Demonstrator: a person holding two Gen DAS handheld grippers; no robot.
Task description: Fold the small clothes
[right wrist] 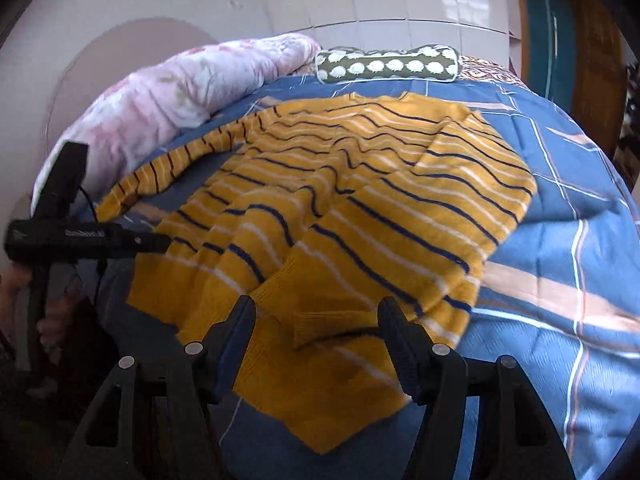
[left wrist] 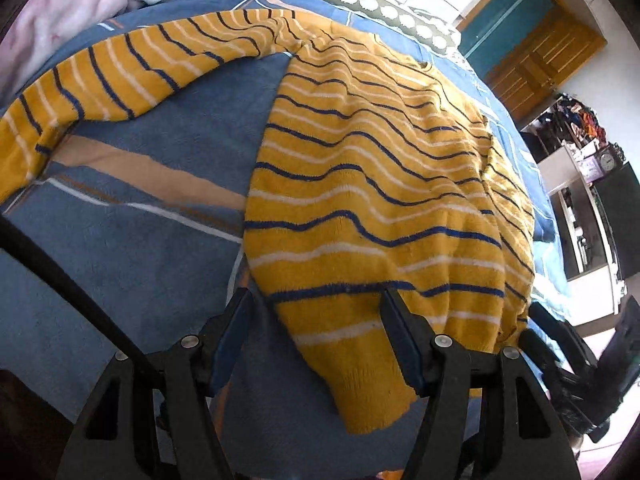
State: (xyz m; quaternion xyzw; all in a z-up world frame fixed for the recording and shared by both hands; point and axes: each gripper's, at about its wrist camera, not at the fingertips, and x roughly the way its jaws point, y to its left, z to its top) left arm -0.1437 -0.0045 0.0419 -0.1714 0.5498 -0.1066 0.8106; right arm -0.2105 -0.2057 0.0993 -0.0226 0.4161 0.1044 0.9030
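- Nearest the left wrist camera, the left gripper (left wrist: pixel 316 300) fills the bottom of the view, its jaws standing wide with the pads clear of any cloth; the left finger hangs over bare blanket, and the right finger's tip overlaps the sweater's lower edge without pinching it.
- Between those fingers, at 6 o'clock in that view, lies the plain ribbed hem corner of the yellow striped sweater (left wrist: pixel 372 184).
- From about 8 o'clock up to 11 o'clock one long sleeve (left wrist: pixel 116 76) stretches out to the left, lying flat on the blue blanket (left wrist: pixel 120 248).
- The sweater's body spreads from centre towards 2 o'clock, wrinkled, with navy and white stripes.
- At 12 o'clock a green pillow with white spots (left wrist: pixel 384 8) sits at the far edge of the bed; a pink floral quilt (left wrist: pixel 60 8) is bunched at 10 o'clock.
- At 4 o'clock the right gripper (left wrist: pixel 560 352) shows as a dark blurred shape beside the sweater's right edge.
- In the right wrist view, the right gripper (right wrist: pixel 316 304) also stands wide and holds nothing, with a folded-in cuff (right wrist: pixel 332 320) and hem lying between its fingers at 6 o'clock.
- At 9 o'clock there, the other black tool is visible, a hand (right wrist: pixel 56 312) gripping its handle.
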